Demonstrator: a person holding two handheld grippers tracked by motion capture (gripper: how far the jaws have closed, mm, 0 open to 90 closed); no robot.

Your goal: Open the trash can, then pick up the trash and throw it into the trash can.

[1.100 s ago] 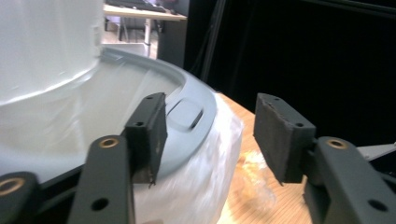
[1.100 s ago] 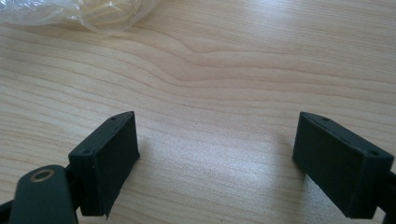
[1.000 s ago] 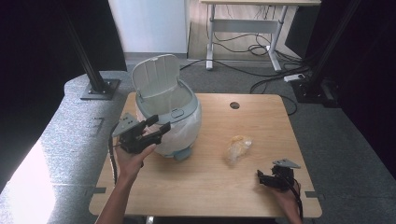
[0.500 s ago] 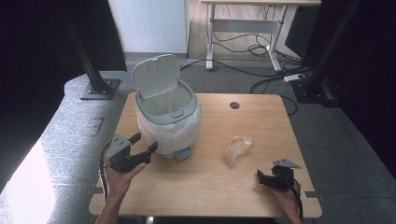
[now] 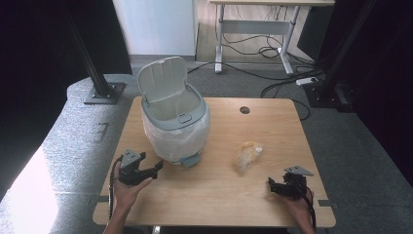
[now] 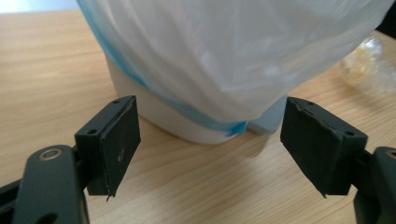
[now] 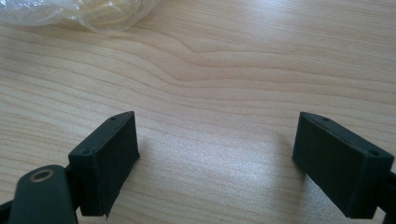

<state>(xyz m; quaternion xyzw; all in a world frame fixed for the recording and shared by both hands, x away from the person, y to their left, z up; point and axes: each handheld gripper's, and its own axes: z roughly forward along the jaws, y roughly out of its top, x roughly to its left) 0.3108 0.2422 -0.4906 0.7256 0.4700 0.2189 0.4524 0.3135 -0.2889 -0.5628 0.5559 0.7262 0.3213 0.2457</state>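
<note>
A small grey-white bin (image 5: 175,122) with its lid up and a white plastic liner stands on the left half of the wooden table (image 5: 229,195). My left gripper (image 5: 158,168) rests low at the table's front left, pointing at the bin's base (image 6: 187,126); its jaws have just been opening and stand wide with nothing between them. A crumpled clear bag with something yellowish (image 5: 247,155) lies right of the bin. My right gripper (image 5: 271,185) sits open at the front right, aimed toward that bag (image 7: 79,14), its jaws around bare wood.
A round cable hole (image 5: 244,110) is in the table's far side. Behind the table stand another desk's legs (image 5: 253,29) with cables on the floor, and black stand feet (image 5: 102,92) at the left.
My left gripper has come down from beside the bin's rim to the tabletop at the front left, and its jaws have spread wider. The right gripper has stayed put.
</note>
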